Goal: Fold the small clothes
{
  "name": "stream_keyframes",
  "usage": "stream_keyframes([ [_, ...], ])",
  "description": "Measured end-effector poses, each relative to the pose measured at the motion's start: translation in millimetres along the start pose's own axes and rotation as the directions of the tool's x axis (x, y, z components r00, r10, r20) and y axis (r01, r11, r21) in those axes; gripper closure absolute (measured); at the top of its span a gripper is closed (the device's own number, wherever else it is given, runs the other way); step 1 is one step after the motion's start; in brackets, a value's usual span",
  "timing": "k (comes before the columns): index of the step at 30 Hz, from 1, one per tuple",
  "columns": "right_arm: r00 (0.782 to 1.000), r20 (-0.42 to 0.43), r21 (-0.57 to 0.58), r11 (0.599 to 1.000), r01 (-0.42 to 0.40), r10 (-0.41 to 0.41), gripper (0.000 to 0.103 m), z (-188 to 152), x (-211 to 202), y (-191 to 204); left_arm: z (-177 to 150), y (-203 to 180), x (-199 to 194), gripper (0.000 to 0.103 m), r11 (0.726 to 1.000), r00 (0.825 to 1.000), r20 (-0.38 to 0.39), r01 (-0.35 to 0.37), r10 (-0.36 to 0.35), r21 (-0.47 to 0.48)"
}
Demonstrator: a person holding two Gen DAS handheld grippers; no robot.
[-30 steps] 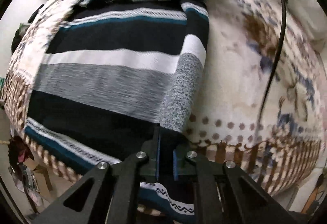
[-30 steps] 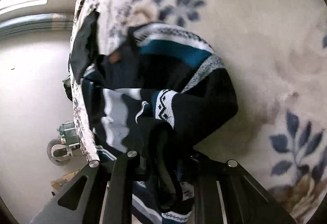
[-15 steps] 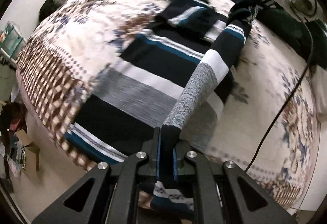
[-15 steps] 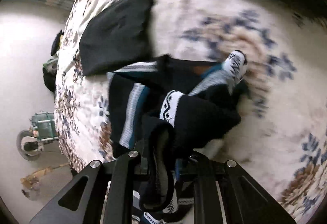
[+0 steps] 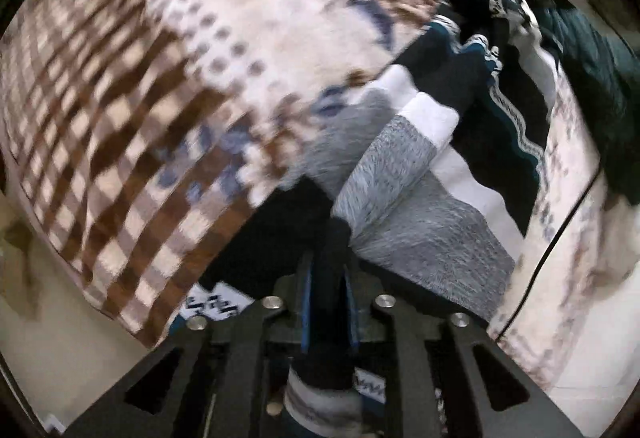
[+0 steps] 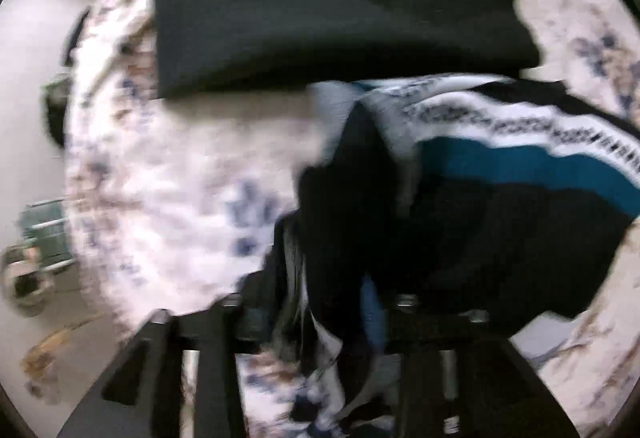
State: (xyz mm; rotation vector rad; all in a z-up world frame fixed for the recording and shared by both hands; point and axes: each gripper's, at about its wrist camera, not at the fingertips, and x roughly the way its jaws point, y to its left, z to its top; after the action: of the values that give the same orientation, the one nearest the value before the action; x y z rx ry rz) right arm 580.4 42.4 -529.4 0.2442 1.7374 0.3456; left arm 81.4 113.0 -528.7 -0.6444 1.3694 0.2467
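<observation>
Left gripper [image 5: 326,302] clamped on the striped sweater [image 5: 420,174] cuff, jaws just easing apart. Sweater draped on the bed [image 5: 168,50]. Right gripper [image 6: 316,314] jaws just spreading around dark cloth. Mid-fold; next, probably release and flatten.

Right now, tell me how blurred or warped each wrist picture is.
Left wrist view: the bedspread is streaked with motion blur, the striped sweater near the left gripper is sharper, and fisheye bends the edges into a dark rim. Right wrist view: blur smears everything, the black cloth, the sweater and the right gripper; light is dim and flat, without glare.
</observation>
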Motion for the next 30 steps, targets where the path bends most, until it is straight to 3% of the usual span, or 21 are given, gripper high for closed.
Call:
stream_keyframes([
  [1, 1.000, 0.000, -0.004, 1.000, -0.024, 0.024, 0.043, -5, -6, 3, -1, 11, -2, 0.081, 1.000, 1.000, -0.009, 0.009, -0.009, -0.024],
  [7, 0.997, 0.010, -0.082, 0.994, -0.078, 0.079, 0.040, -77, -57, 0, -2, 73, -36, 0.074, 0.987, 0.997, 0.013, 0.081, -0.080, -0.142],
  [8, 0.998, 0.001, -0.094, 0.993, -0.066, 0.066, 0.040, -96, -64, -6, -1, 77, -42, 0.067, 0.985, 0.996, 0.025, 0.092, -0.090, -0.143],
  [10, 0.999, -0.011, -0.106, 0.994, -0.039, 0.038, 0.040, -135, -75, -20, 5, 78, -49, 0.057, 0.988, 0.995, 0.035, 0.095, -0.091, -0.124],
  [15, 0.996, -0.083, -0.102, 0.994, 0.031, -0.039, 0.040, -243, -67, -68, 19, 32, -42, 0.054, 0.993, 0.994, 0.012, 0.105, -0.106, 0.050],
  [17, 0.993, -0.111, -0.068, 0.997, 0.027, -0.035, 0.040, -281, -53, -90, 20, 6, -27, 0.053, 0.989, 0.997, -0.004, 0.081, -0.082, 0.123],
  [19, 0.990, -0.138, -0.014, 1.000, 0.010, -0.012, 0.040, -311, -33, -112, 18, -17, -3, 0.053, 0.978, 1.000, -0.013, -0.002, 0.004, 0.209],
  [21, 0.991, -0.135, 0.033, 0.999, 0.010, -0.006, 0.040, -333, -15, -133, 18, -23, 15, 0.053, 0.971, 0.998, -0.026, -0.041, 0.049, 0.237],
  [24, 0.995, -0.104, 0.090, 0.996, 0.016, -0.007, 0.039, -353, 1, -159, 22, 3, 21, 0.052, 0.975, 0.989, 0.001, -0.146, 0.148, 0.168],
  [27, 0.996, -0.083, 0.141, 0.990, -0.019, 0.031, 0.039, -371, 6, -173, 28, 42, 7, 0.044, 0.987, 0.989, 0.015, -0.149, 0.148, 0.059],
  [30, 0.995, -0.078, 0.144, 0.989, -0.045, 0.057, 0.039, -396, 9, -179, 28, 45, -10, 0.046, 0.981, 0.983, 0.030, -0.184, 0.183, 0.063],
])
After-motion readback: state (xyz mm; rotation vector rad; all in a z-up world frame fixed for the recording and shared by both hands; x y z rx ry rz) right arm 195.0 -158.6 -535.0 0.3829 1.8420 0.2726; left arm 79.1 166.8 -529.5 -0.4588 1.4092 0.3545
